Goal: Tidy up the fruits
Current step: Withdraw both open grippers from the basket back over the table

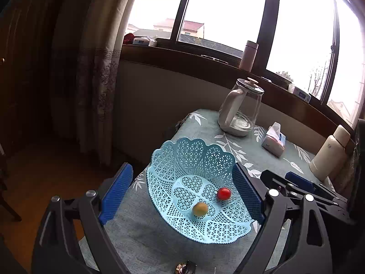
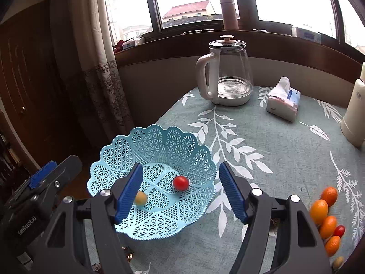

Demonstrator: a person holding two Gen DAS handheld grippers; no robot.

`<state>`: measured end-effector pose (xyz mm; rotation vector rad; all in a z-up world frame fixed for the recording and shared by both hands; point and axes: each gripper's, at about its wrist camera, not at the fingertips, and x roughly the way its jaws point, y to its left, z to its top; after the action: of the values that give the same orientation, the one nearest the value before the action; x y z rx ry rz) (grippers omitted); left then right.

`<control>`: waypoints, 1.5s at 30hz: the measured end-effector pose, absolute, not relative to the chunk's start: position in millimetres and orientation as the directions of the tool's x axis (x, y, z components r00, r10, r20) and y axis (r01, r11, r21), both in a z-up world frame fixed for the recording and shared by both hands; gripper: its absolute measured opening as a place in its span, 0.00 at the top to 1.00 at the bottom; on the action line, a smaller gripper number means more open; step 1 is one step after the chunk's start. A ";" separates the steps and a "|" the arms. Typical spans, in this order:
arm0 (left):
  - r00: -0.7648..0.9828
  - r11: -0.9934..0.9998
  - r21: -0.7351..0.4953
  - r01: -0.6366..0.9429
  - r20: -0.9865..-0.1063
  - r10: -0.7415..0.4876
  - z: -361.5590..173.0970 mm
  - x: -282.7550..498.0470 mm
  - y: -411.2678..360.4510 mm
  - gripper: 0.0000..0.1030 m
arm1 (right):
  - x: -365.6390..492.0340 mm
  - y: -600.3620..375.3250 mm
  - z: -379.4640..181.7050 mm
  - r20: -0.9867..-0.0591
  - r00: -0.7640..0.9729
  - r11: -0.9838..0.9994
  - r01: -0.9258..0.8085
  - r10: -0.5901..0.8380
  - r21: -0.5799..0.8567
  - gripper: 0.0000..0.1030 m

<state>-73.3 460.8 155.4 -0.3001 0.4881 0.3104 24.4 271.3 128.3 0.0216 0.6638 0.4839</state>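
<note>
A light blue lattice basket (image 1: 194,153) (image 2: 159,143) sits near the table's left edge. Inside it lie a red cherry tomato (image 1: 224,193) (image 2: 181,183) and a small yellow fruit (image 1: 200,209) (image 2: 141,198). My left gripper (image 1: 182,196) is open, its blue pads on either side of the basket, holding nothing. My right gripper (image 2: 181,191) is open too, hovering over the basket and empty. Several orange kumquats (image 2: 319,209), another red tomato (image 2: 340,231) and a pale fruit (image 2: 338,262) lie on the cloth at the right. The right gripper's body (image 1: 301,185) shows in the left wrist view.
A glass kettle (image 2: 228,73), a tissue pack (image 2: 284,100) and a cream thermos (image 2: 355,109) stand at the back of the leaf-patterned tablecloth (image 2: 273,159). A pink bottle (image 2: 228,12) stands on the windowsill. A curtain (image 2: 100,68) hangs at the left, past the table edge.
</note>
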 end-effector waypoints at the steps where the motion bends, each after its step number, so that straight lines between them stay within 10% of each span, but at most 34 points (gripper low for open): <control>1: 0.840 0.912 -0.204 -0.355 -0.498 0.215 155.8 -72.7 459.1 0.13 | 23.3 267.9 127.3 -0.589 0.684 0.893 -0.416 0.432 0.172 0.33; 45: 0.818 0.995 -0.054 -0.088 -0.574 0.041 122.5 -48.0 325.2 0.07 | -21.9 99.4 91.4 -0.637 0.770 0.999 -0.012 0.034 0.039 0.31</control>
<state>-48.0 325.2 122.5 -0.0793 0.6095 0.0688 -21.9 99.4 91.4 0.0329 0.6915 0.0245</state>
